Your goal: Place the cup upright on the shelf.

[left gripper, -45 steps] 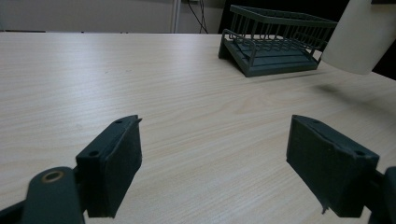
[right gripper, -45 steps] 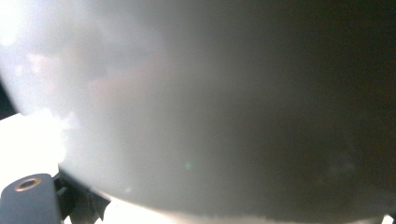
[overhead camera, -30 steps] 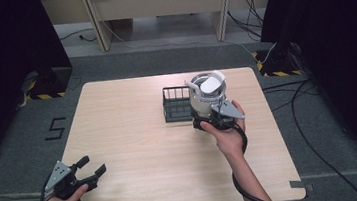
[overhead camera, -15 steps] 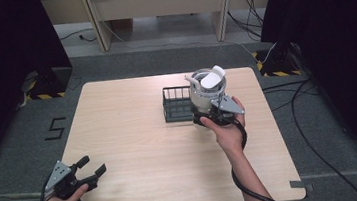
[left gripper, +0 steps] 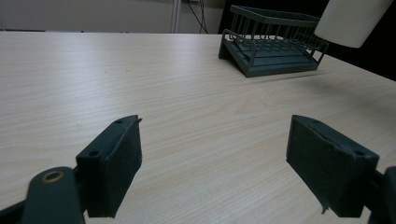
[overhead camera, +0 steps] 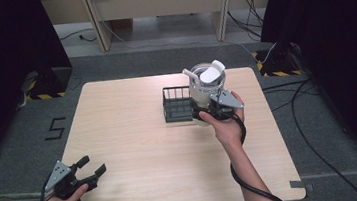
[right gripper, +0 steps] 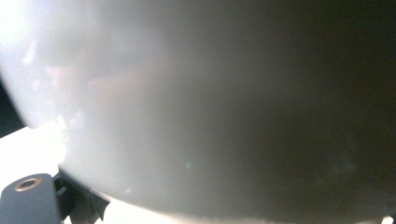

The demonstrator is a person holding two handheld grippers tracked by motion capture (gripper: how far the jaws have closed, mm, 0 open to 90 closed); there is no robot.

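One jug (overhead camera: 206,85), one wire basket (overhead camera: 177,103), two tools: that is the whole count on the tabletop (overhead camera: 135,135). The jug is a pale, translucent pitcher with a white lid and a spout that points to the far left. You hold it in your right tool (overhead camera: 212,111), just right of the basket and toward the far right of the tabletop. In the left gripper view its pale base (left gripper: 351,21) hangs clear above the wood, with a soft shadow beneath, so you have it lifted, not resting.

The right tool looks clamped on the jug's lower body. In the right gripper view the pale wall (right gripper: 210,112) presses right up against the camera and hides most of the jaws, so the grip is judged from the high view, where the jug rides up with your hand.

Your left tool (overhead camera: 86,171) sits at the near left corner, well apart from everything. Its jaws stand wide and hold nothing, as the left gripper view (left gripper: 212,158) makes plain.

The step in hand looks like carrying the jug, probably toward the dark basket beside it. The next move calls for you to keep the jug upright, bring it left over the basket's rim, and lower it straight so the base clears the wire wall. Whether it holds any liquid, you cannot tell from here.
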